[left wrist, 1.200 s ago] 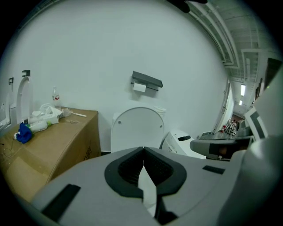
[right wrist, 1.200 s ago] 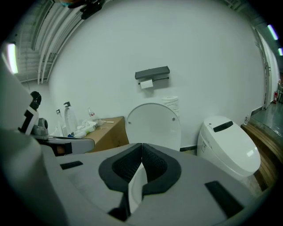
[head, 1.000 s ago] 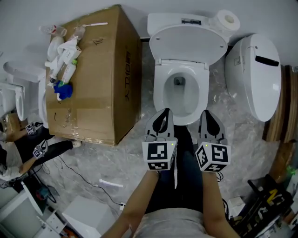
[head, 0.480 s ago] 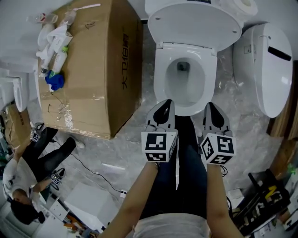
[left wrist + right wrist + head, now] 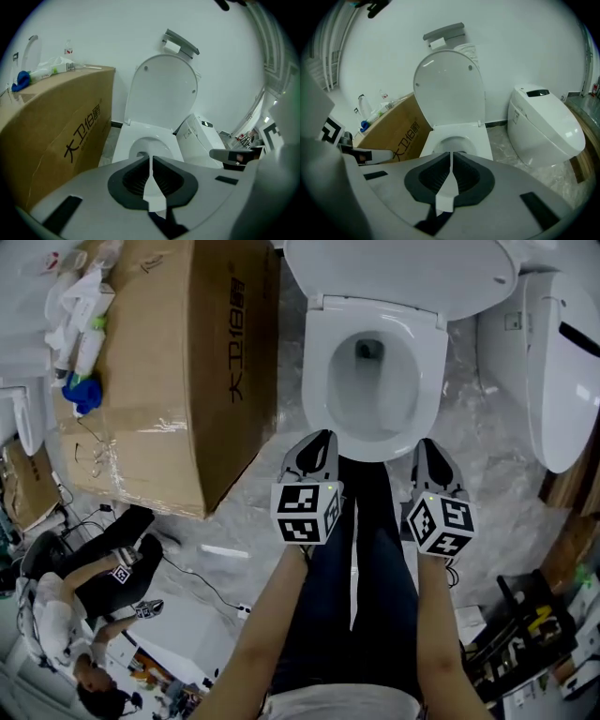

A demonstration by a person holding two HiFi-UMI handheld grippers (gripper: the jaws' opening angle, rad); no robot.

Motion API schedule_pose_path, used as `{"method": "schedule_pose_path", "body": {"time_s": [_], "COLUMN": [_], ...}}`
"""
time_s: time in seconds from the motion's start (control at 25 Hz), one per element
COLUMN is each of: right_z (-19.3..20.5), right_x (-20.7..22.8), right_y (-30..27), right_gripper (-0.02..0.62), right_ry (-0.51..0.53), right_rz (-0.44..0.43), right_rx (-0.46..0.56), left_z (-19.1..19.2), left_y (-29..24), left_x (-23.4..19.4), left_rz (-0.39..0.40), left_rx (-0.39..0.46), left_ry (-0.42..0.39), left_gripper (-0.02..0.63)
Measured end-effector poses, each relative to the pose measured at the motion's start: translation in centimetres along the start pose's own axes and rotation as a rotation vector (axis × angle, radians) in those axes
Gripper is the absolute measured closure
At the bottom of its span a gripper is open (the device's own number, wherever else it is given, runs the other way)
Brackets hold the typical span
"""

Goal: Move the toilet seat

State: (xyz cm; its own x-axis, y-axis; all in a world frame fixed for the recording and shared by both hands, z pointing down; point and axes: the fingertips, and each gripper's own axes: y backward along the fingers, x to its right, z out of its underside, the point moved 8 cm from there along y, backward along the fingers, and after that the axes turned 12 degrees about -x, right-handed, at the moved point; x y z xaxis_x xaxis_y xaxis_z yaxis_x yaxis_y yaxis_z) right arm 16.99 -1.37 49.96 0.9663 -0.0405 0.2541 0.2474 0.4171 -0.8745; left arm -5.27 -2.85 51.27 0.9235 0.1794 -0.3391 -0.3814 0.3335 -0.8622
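A white toilet stands ahead with its seat [image 5: 319, 381] lying flat on the bowl and its lid [image 5: 403, 273] raised against the tank. My left gripper [image 5: 319, 440] is shut and empty, its tips just short of the bowl's front rim on the left. The right gripper [image 5: 428, 447] is shut and empty too, by the front rim on the right. Neither touches the seat. In the left gripper view the seat [image 5: 123, 140] and lid [image 5: 161, 91] show beyond the closed left gripper [image 5: 151, 157]. The right gripper view shows the seat [image 5: 483, 137] and lid [image 5: 450, 89] past the closed right gripper [image 5: 451, 153].
A large cardboard box [image 5: 159, 362] stands left of the toilet, with bottles and a blue item [image 5: 77, 348] on top. A second white toilet unit [image 5: 562, 362] sits at the right. A person [image 5: 84, 587] sits on the floor at lower left; tools [image 5: 525, 634] lie at lower right.
Both grippers have sunk toward the bowl's front rim, side by side. The toilet now looms larger and higher in the head view. The jaws have stayed shut.
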Motion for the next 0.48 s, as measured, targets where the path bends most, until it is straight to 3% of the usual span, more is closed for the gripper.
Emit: {"method": "schedule_pose_path", "body": {"time_s": [0.32,0.48], "right_z": [3.1,4.5], "right_x": [2.2,3.5], "right_y": [-3.6,-5.3], "right_gripper": [0.578,0.577], "right_ry": [-0.143,-0.16], "right_rz": [-0.042,-0.033], "right_rx": [-0.034,-0.075], "left_z": [2.3,3.4], "left_y": [-3.6,-5.4], "left_x": [-3.1,-4.0], "left_rz": [-0.024,0.0], "left_rx": [-0.062,-0.095], "left_ry": [0.047,0.069], "left_gripper": [0.586,0.526]}}
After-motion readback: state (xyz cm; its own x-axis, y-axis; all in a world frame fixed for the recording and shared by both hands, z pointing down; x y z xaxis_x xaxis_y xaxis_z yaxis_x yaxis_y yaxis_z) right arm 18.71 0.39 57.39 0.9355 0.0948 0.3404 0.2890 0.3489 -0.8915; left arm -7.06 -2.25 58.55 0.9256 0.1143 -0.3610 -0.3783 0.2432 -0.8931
